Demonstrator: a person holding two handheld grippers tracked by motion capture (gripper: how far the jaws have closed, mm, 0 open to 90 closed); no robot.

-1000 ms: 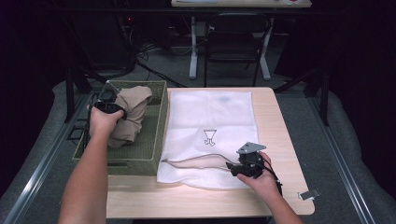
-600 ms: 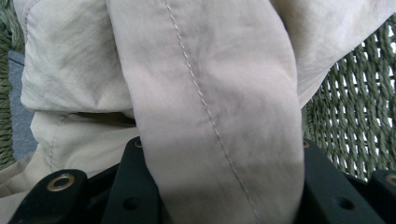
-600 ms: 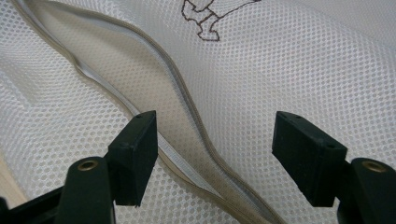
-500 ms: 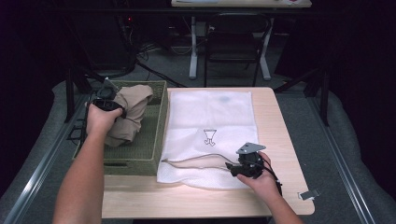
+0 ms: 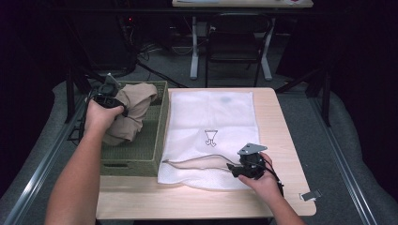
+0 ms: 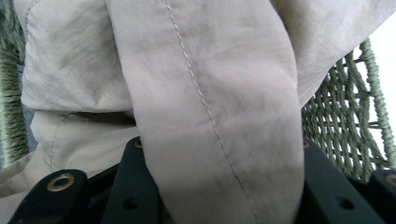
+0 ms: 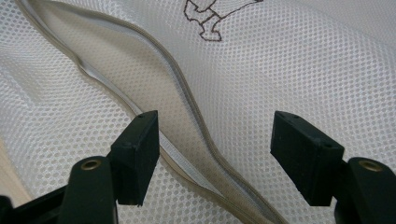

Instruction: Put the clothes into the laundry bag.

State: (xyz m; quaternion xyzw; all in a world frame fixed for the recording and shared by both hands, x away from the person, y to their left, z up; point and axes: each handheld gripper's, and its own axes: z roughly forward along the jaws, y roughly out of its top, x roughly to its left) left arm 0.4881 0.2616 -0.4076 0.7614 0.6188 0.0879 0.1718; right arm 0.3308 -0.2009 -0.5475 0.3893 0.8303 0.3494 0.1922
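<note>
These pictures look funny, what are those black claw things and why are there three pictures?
A person sits at a wooden table and holds a tool in each hand. Each tool has two black jaws that pinch like tongs.

One picture comes from a camera up high. The other two come from small cameras riding on the tools, looking along their jaws.

The left gripper has its jaws closed on a beige cloth, over a green woven basket.

The right gripper has open jaws. It sits over the unzipped opening of a white mesh bag lying flat on the table, but grips nothing.
</note>
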